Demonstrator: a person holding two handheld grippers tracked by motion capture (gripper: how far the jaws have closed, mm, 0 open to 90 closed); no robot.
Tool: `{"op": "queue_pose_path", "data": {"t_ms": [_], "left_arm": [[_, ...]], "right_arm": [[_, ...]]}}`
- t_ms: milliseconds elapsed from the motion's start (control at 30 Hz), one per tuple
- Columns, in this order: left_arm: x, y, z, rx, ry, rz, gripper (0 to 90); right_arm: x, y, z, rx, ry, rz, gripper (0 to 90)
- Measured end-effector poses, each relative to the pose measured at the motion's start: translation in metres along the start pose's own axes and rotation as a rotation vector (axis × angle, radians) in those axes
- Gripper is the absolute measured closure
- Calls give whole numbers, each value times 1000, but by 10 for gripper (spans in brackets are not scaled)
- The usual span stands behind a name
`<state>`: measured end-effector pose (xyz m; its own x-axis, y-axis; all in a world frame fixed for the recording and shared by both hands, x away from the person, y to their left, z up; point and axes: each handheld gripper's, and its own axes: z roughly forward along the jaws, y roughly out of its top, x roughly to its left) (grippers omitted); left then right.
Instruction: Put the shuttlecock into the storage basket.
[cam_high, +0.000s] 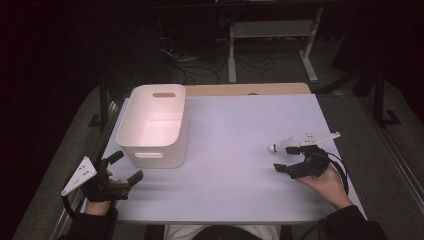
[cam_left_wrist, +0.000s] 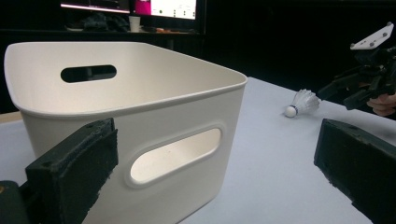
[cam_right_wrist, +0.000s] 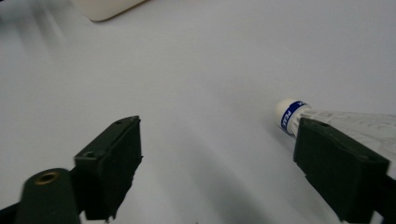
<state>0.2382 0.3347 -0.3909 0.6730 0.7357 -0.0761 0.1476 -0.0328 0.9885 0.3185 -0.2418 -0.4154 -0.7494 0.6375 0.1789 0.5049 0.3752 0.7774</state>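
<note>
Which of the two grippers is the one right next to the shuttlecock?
The right gripper, at the table's right side: the shuttlecock lies just beside its open jaws. The left gripper sits by the white bin, far from it.

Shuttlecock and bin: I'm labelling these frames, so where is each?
Shuttlecock (cam_left_wrist: 302, 101), left gripper view, on its white feather skirt.
Bin (cam_high: 150, 137), high view, on its near wall above the handle slot.
</note>
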Motion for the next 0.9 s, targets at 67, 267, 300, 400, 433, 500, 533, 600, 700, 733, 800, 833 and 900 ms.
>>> {"op": "queue_pose_path", "data": {"t_ms": [67, 267, 300, 400, 433, 500, 533, 600, 700, 733, 800, 833, 900], "left_arm": [[0, 0, 0, 1, 0, 0, 0], [0, 0, 0, 0, -1, 0, 0], [0, 0, 0, 1, -1, 1, 0], [1, 0, 0, 3, -1, 0, 0], [1, 0, 0, 4, -2, 0, 0], [1, 0, 1, 6, -4, -2, 0], [1, 0, 1, 7, -5, -3, 0], [1, 0, 1, 8, -7, -3, 0], [1, 0, 1, 8, -8, -3, 0], [1, 0, 1, 8, -8, -3, 0], [1, 0, 2, 7, -7, -2, 0], [1, 0, 2, 7, -7, -2, 0], [1, 0, 2, 6, -6, -2, 0]], "right_arm": [[0, 0, 0, 3, 3, 2, 208], [-3, -2, 1, 47, 3, 11, 410], [-6, -3, 1, 64, -11, 17, 490], [-10, -5, 1, 86, -32, 22, 598], [-11, -5, 0, 91, -37, 25, 636], [-13, -6, 0, 97, -51, 19, 712], [-14, -6, -1, 98, -51, 20, 741], [-15, -6, -1, 99, -59, 17, 791], [-17, -7, -2, 101, -66, 13, 842], [-17, -7, -2, 101, -66, 13, 842], [-18, -7, -3, 107, -73, 15, 871], [-18, -7, -3, 107, -73, 15, 871], [-18, -7, -2, 114, -79, 10, 887]]}}
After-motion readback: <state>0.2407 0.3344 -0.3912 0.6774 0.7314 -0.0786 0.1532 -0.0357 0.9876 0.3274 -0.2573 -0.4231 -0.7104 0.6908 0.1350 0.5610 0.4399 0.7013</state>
